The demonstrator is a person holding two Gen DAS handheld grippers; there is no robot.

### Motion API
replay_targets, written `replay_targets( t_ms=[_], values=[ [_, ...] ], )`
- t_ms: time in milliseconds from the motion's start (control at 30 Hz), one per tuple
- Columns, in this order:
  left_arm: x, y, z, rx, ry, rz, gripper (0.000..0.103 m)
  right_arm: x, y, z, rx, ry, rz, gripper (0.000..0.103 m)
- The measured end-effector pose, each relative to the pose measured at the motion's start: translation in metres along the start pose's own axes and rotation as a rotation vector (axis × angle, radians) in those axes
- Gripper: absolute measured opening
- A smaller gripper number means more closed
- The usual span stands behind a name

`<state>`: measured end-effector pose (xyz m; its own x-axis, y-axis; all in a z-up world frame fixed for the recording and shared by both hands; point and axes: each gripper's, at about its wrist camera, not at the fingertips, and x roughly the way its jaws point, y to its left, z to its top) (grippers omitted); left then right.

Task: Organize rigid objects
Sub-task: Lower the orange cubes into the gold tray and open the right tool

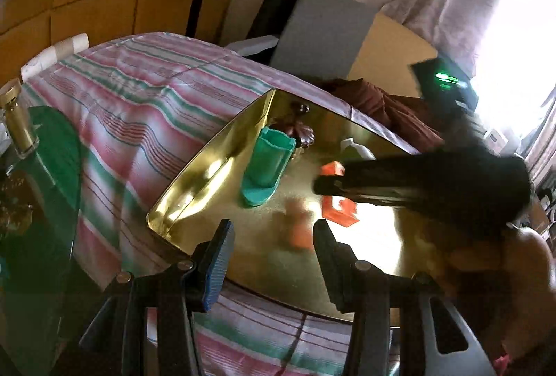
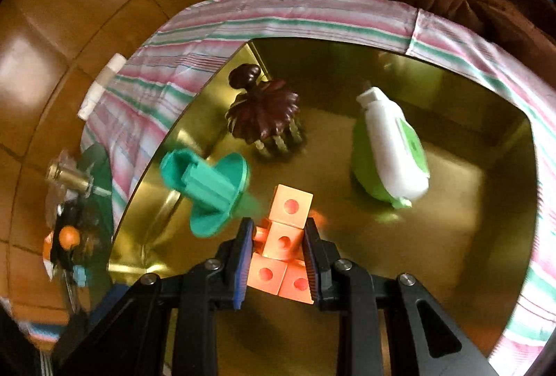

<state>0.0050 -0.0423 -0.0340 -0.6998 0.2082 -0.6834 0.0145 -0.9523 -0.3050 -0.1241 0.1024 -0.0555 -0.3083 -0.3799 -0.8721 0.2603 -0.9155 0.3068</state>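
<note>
Gold tray [image 2: 451, 254] contains one teal holder [image 2: 208, 191], one brown clip [image 2: 264, 115], one white bottle [image 2: 392, 146]. Right gripper [image 2: 278, 254] clamps one orange block piece [image 2: 281, 237]; left gripper [image 1: 274, 251] is parted, empty.

Orange block piece [image 2: 285, 237], cubes with round holes stuck together, sits low centre over the shiny gold tray [image 2: 451, 237]. Teal holder [image 2: 208, 191] lies tipped on its side at left, touching the tray wall. Dark brown hair claw [image 2: 264, 115] is upper left, the white-and-green bottle [image 2: 392, 146] lies right of centre.
</note>
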Motion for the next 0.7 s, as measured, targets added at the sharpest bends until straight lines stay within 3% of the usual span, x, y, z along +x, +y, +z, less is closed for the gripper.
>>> replay_targets(
  t_ms=[233,300,567,700],
  values=[
    [-0.002,-0.002,-0.002,0.007,0.008,-0.005,0.047,0.010,-0.014,0.010,0.151,-0.032,0.037,0.032],
    [-0.003,-0.002,-0.002,0.004,0.003,-0.009,0.047,0.002,-0.019,0.009,0.167,-0.055,0.050,0.040],
    [0.000,-0.006,-0.005,0.021,0.005,-0.017,0.047,-0.037,-0.013,-0.016,0.064,-0.117,0.019,0.045],
    [0.004,-0.011,-0.009,0.051,0.015,-0.031,0.047,-0.049,-0.009,-0.026,0.006,-0.118,-0.006,0.055]
  ],
)
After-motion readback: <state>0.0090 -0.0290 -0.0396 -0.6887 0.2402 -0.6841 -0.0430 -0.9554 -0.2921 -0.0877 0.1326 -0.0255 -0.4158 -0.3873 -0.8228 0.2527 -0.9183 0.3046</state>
